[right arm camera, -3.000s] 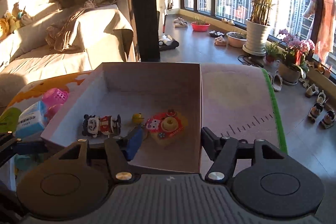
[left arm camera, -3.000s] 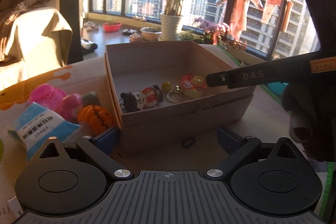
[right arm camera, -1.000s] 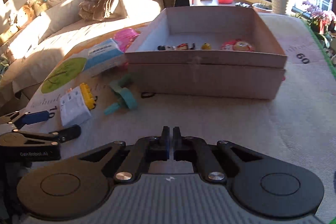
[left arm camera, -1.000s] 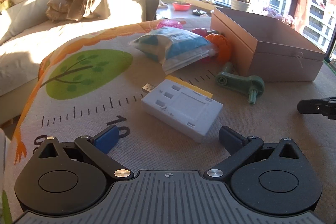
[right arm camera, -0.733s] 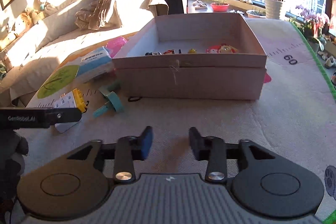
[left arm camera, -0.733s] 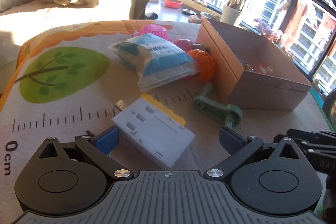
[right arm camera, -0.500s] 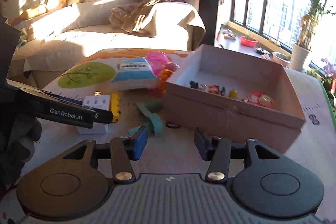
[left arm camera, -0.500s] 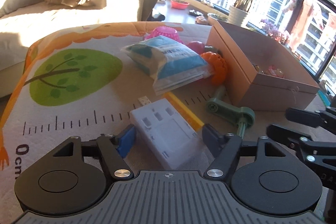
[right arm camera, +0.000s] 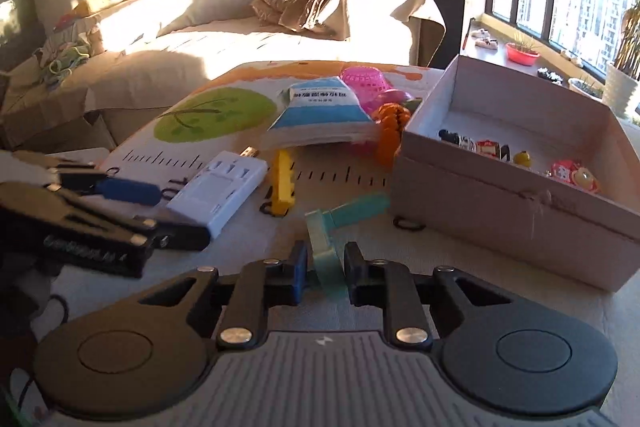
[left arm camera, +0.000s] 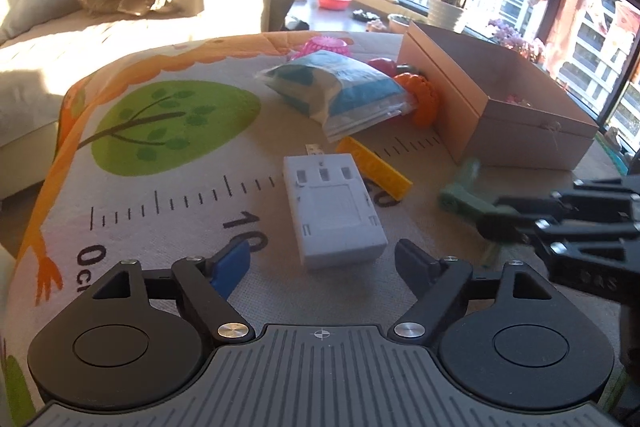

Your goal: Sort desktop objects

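— Beyond both hand-held grippers, what is the largest thing on the desk [left arm camera: 168,211]?

— Ahead and to the right of the right hand-held gripper [right arm camera: 325,273] stands the open cardboard box [right arm camera: 512,211], with small toy figures [right arm camera: 476,145] lying along its floor. A printed mat with a green tree [left arm camera: 176,129] and ruler marks covers the desk under everything.

— And next in size?

— Farther ahead, left of the box, a blue-and-white packet [right arm camera: 324,115] lies on the mat, with a pink mesh basket [right arm camera: 362,85] behind it and an orange ribbed toy [right arm camera: 390,131] between the packet and the box wall.

— What sits in front of the left hand-held gripper [left arm camera: 322,265]?

— A white flat adapter [left arm camera: 330,205] lies just ahead of its fingertips, reaching toward the gap between them but not pressed by either pad. The jaws stand wide and are opening. A yellow brick [left arm camera: 374,167] lies just beyond the adapter, to its right.

— And the right one?

— Its jaws are narrow and closing, with the round end of a teal handle-shaped toy [right arm camera: 334,227] between the pads; both pads appear to touch it. The toy's shaft points away toward the box. A small black loop [right arm camera: 408,225] lies on the mat beside the box's near wall.
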`<act>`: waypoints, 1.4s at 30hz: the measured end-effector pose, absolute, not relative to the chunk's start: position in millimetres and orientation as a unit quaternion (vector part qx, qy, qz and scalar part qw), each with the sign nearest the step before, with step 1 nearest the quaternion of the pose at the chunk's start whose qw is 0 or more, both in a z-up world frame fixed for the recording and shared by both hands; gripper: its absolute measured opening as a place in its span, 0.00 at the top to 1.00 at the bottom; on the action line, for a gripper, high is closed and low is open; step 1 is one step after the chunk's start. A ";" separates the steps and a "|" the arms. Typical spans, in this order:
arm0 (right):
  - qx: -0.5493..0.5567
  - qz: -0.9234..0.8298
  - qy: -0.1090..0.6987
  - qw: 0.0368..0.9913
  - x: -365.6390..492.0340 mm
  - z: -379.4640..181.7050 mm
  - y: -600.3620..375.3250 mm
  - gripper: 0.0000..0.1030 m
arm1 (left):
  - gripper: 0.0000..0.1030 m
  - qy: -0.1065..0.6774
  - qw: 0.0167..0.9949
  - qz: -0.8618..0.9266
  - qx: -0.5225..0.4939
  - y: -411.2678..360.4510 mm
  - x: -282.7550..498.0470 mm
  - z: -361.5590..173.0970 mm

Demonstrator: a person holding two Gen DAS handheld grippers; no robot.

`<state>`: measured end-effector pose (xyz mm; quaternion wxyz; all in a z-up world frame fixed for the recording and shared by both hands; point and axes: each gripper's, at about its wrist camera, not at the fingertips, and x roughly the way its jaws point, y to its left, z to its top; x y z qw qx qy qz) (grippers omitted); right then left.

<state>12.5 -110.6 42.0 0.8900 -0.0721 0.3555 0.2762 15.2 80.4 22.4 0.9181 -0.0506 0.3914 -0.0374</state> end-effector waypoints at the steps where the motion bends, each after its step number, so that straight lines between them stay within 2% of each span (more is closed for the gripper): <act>1: -0.075 0.275 0.356 0.890 4.1 42.2 -117.4 0.82 | 0.14 0.392 0.918 -0.036 -0.050 79.0 16.5 22.5; 9: -0.074 0.181 0.351 0.916 -18.6 43.5 -179.6 0.82 | 0.06 0.400 0.915 -0.043 -0.039 60.8 21.5 19.3; 10: -0.069 0.169 0.350 0.919 -17.2 42.0 -185.5 0.80 | 0.04 0.403 0.914 -0.041 -0.038 59.0 22.2 18.2; 12: -0.055 0.152 0.356 0.920 -12.4 37.6 -195.0 0.72 | 0.02 0.405 0.913 -0.035 -0.031 53.4 23.0 16.1; 14: -0.039 0.138 0.365 0.920 -6.4 32.0 -201.1 0.53 | 0.00 0.409 0.912 -0.028 -0.026 48.8 23.9 14.7; 16: -0.026 0.139 0.362 0.921 -4.6 28.1 -204.0 0.46 | 0.00 0.407 0.913 -0.012 -0.017 43.0 23.9 12.8; 20: -0.008 0.151 0.358 0.921 -3.3 25.3 -201.2 0.24 | 0.00 0.416 0.909 0.030 -0.008 32.0 26.0 12.0; 27: 0.006 0.164 0.362 0.918 0.2 22.7 -192.4 0.02 | 0.00 0.406 0.913 0.028 -0.009 34.5 21.1 9.7; 31: 0.006 0.159 0.363 0.918 -0.8 20.9 -188.9 0.00 | 0.00 0.404 0.914 0.024 -0.016 36.3 25.2 11.8; 34: -0.012 0.162 0.368 0.915 -1.6 19.9 -186.0 0.00 | 0.00 0.393 0.918 0.008 -0.059 44.9 27.7 18.6; 42: -0.035 0.168 0.364 0.915 -6.0 17.8 -184.0 0.00 | 0.01 0.393 0.918 -0.023 -0.054 36.1 42.2 17.2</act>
